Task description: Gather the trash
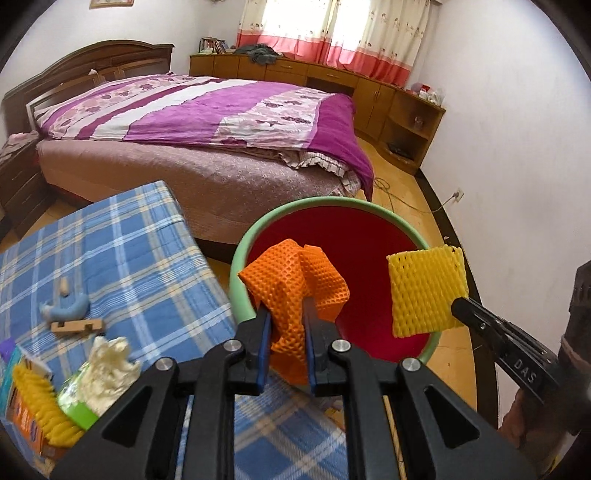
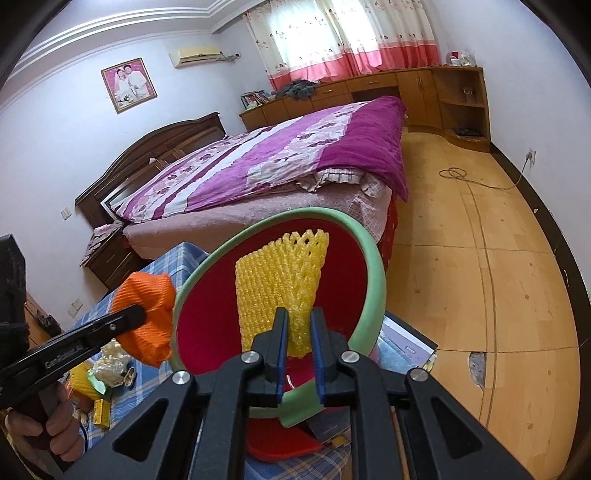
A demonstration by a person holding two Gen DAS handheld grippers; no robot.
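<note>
Left tongs (image 1: 286, 325) are clamped on crumpled orange foam netting (image 1: 295, 284), right tongs (image 2: 298, 332) on flat yellow foam netting (image 2: 277, 284), both over the green-rimmed red bin (image 1: 240, 266). Light netting released at the bin's rim may drop outside.

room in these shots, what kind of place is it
Most likely a home bedroom: a made bed with a purple floral quilt and wooden headboard, curtains at the window, and a low wooden cabinet along the wall.

Bright window (image 1: 332, 22) daylight, fisheye-warped edges.
</note>
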